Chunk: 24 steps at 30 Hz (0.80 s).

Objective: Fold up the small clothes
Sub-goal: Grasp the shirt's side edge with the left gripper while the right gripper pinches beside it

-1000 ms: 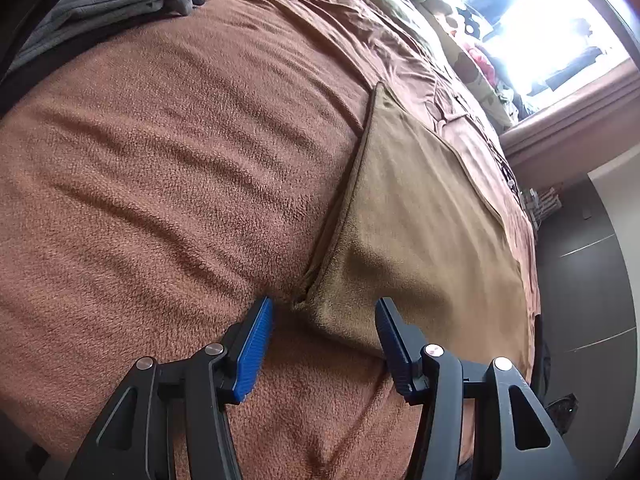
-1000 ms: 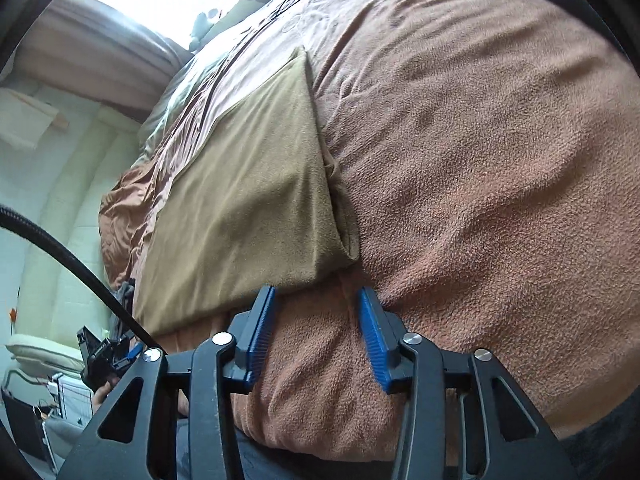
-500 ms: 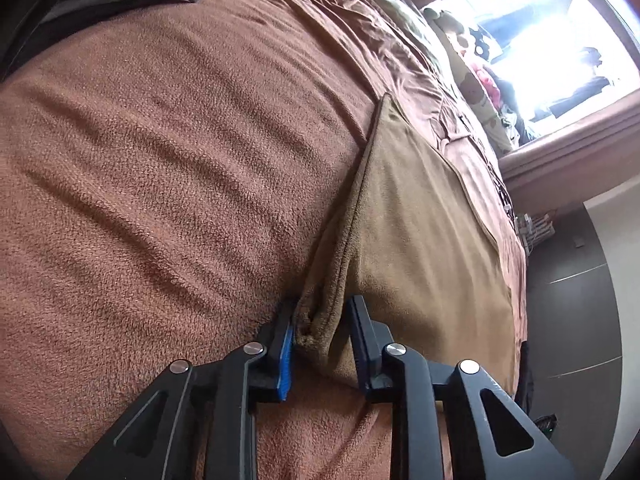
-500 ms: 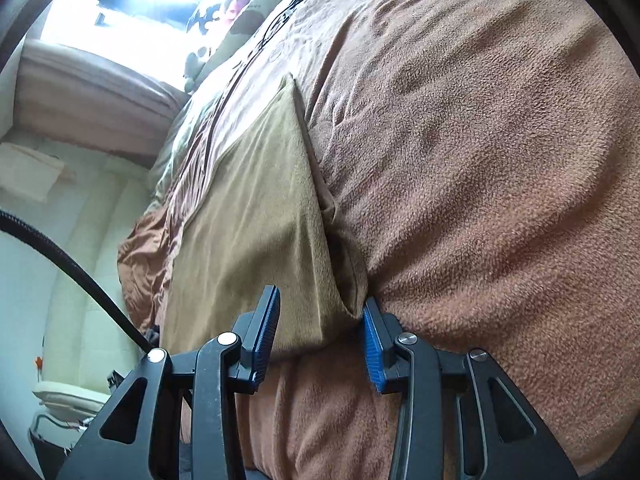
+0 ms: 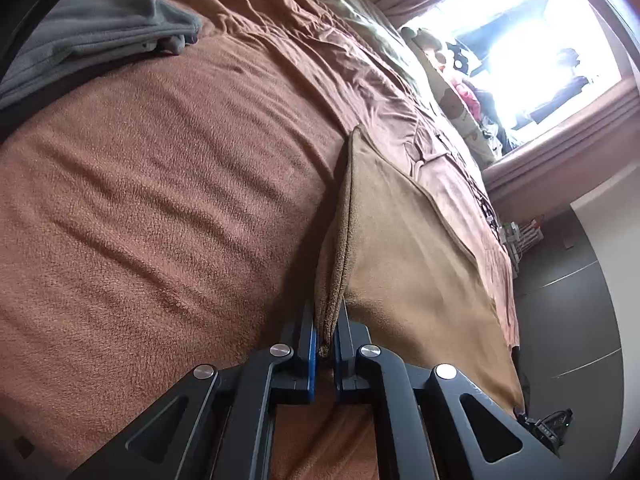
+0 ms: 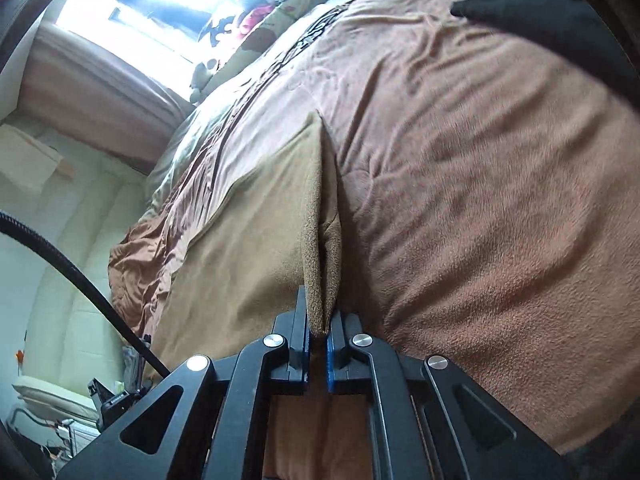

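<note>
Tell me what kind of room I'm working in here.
Most likely a bedroom: the tan cloth lies on a bed under a brown fleece blanket, with patterned pillows beside a bright curtained window.

My olive-tan cloth (image 5: 404, 248) (image 6: 256, 220) lies folded flat on the brown fleece blanket (image 5: 160, 200), its layered edge running away toward the window. Both near corners are lifted off the blanket, the doubled layers bunched and pinched, one in each of my jaws.
</note>
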### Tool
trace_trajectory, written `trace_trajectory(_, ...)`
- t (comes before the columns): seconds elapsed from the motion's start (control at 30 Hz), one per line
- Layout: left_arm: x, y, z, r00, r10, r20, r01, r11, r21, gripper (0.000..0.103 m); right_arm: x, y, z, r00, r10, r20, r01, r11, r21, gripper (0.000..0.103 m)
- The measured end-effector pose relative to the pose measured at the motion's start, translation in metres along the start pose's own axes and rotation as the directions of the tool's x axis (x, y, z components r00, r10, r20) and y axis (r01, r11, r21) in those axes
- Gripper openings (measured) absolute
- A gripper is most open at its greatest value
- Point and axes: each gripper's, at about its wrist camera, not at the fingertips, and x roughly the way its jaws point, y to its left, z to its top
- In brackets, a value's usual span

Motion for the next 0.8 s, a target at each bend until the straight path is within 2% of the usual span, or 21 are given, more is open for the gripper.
trace_trajectory(0.23, -0.032, 0.005, -0.008, 0.999, -0.048, 0.010, 0.048, 0.999, 0.003, 0.006, -0.021, 0.005, -0.006, 1.000, -0.002, -0.010, 0.002, 1.000, -0.030, 0.002)
trace_trajectory(0.43, -0.053, 0.016, -0.029, 0.997, -0.076, 0.005, 0.076, 0.997, -0.007, 0.006, -0.034, 0.002, -0.013, 0.999, -0.012, -0.033, 0.011, 0.999, -0.042, 0.002)
trace_trajectory(0.8, -0.057, 0.038, -0.049, 0.996, -0.083, -0.034, 0.082, 0.996, -0.035, 0.006, -0.045, -0.003, -0.027, 0.997, -0.052, -0.054, 0.050, 0.998, -0.043, 0.002)
